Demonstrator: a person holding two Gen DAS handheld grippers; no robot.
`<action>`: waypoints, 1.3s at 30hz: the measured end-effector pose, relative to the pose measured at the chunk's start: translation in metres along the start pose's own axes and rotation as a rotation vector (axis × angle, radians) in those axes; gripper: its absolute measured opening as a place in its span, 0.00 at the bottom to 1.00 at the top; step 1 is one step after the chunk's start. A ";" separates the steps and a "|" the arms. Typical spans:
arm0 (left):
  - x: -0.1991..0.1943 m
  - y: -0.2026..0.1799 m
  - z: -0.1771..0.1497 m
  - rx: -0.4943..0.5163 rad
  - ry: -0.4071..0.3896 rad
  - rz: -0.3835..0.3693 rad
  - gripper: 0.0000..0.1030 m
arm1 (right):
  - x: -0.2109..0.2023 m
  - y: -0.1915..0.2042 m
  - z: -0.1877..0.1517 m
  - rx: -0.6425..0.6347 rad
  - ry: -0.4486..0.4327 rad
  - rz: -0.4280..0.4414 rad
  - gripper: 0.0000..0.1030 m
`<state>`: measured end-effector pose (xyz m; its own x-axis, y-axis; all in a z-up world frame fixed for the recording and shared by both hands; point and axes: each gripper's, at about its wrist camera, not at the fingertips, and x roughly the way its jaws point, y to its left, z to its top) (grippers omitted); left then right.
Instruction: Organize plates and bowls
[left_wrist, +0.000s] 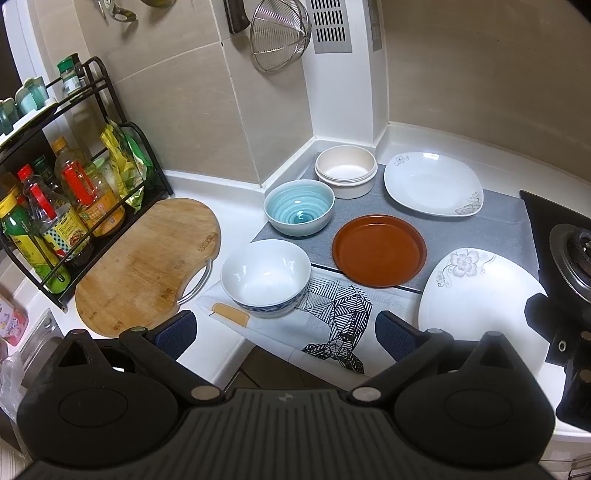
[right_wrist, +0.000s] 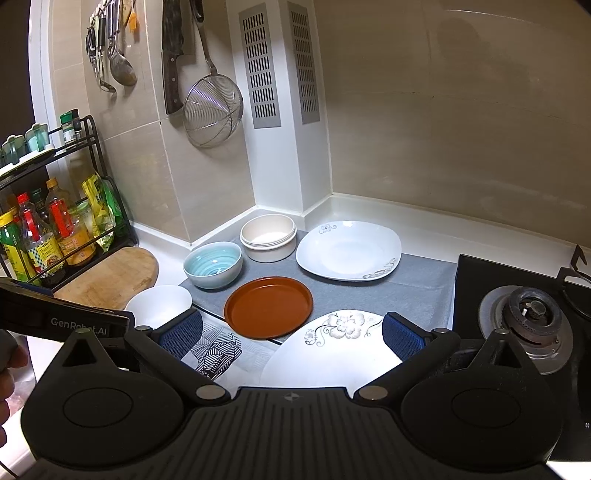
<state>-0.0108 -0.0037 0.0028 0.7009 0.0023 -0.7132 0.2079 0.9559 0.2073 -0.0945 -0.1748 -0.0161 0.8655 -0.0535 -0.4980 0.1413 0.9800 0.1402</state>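
L gripper (left_wrist: 286, 328) & R gripper (right_wrist: 291, 332) jaws wide, empty; glossy squarish floral plate (right_wrist: 332, 350), matte round brown plate (left_wrist: 379, 250), ribbed teal bowl (left_wrist: 299, 206).

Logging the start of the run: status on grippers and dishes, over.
Left gripper and right gripper open, empty. Three bowls, three plates all separate; brown plate centre, floral plate nearest right. Nothing blocking.

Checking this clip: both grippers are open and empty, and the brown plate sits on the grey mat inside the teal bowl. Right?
Not quite. The brown plate lies flat on the grey mat beside the teal bowl, not inside it; the left wrist view shows this. The left gripper and right gripper are indeed open and empty.
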 end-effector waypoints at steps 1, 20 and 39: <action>0.000 0.000 0.000 0.001 0.000 0.000 1.00 | 0.000 0.000 0.000 0.000 0.000 0.000 1.00; 0.001 -0.002 0.000 0.000 0.009 0.002 1.00 | 0.007 -0.006 0.000 0.001 0.016 0.008 1.00; 0.017 -0.005 0.005 -0.019 0.049 -0.067 1.00 | 0.021 -0.019 -0.001 -0.005 0.048 0.010 1.00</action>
<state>0.0035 -0.0102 -0.0073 0.6514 -0.0480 -0.7572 0.2399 0.9598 0.1456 -0.0789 -0.1941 -0.0299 0.8428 -0.0344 -0.5371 0.1301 0.9814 0.1413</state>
